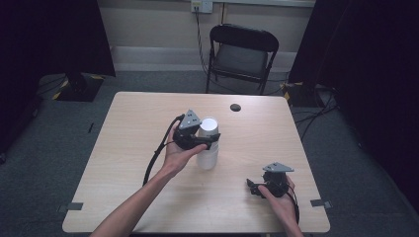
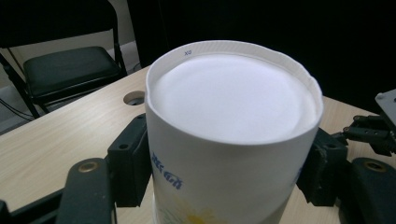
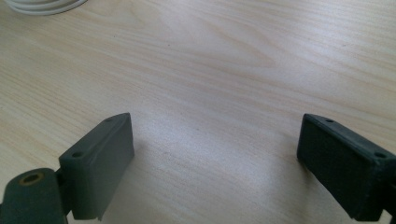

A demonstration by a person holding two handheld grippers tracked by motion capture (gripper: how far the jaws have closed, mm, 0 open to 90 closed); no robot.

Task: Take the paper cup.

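A white paper cup [image 1: 208,148] with blue print stands upside down near the middle of the wooden table [image 1: 128,148]. My left gripper [image 1: 210,139] is shut on its upper part. In the left gripper view the black pads [image 2: 128,163] press both sides of the cup [image 2: 233,121], whose flat bottom faces up. A second cup's edge seems to show under it. My right gripper [image 1: 254,187] rests low at the table's front right, held in a hand. Its jaws stand wide apart, open [image 3: 215,154] over bare wood. A white cup rim [image 3: 42,4] shows at the far left corner of the right gripper view.
A black folding chair [image 1: 242,54] stands behind the table's far edge. A dark round hole [image 1: 235,107] sits in the tabletop near that edge, behind the cup. Cables trail from both grippers. Dark curtains hang at both sides.
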